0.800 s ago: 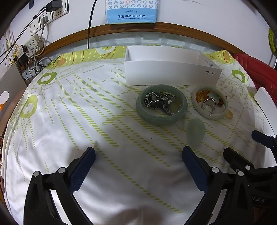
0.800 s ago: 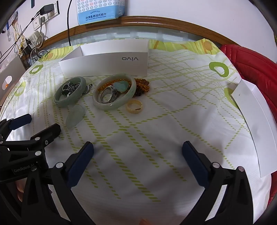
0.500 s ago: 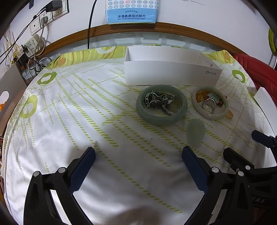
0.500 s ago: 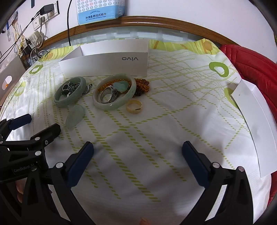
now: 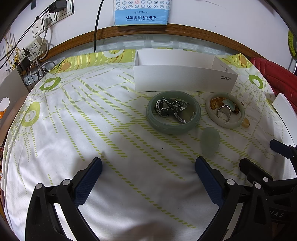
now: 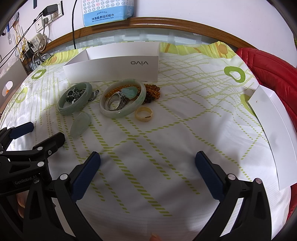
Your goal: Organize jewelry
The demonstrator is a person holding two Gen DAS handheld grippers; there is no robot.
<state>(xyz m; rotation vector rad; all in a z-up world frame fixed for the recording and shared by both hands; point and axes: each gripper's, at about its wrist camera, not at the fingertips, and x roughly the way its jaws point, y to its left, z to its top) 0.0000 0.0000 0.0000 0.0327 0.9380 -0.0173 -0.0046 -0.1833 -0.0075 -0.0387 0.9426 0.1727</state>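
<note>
Jade-green bangle (image 5: 173, 113) with its tangle of chains, the pale bangle (image 6: 122, 100) and the oval pendant (image 5: 210, 141) lie exactly where they lay moments ago, just near the white box (image 5: 182, 78). Both the left tool (image 5: 148, 171) and right tool (image 6: 147, 165) stay wide open and empty over the cloth-covered surface (image 5: 74, 120), so sorting has not begun.

home | patterned cloth (image 5: 74, 118) on table | tissue pack (image 5: 141, 12) | wall sockets (image 5: 50, 16) | power strip (image 5: 34, 46)

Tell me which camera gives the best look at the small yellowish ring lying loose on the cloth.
The right wrist view: the yellowish ring shows whole there, lying just beside the pale bangle. In the left wrist view only an amber sliver peeks out behind that bangle.
</note>
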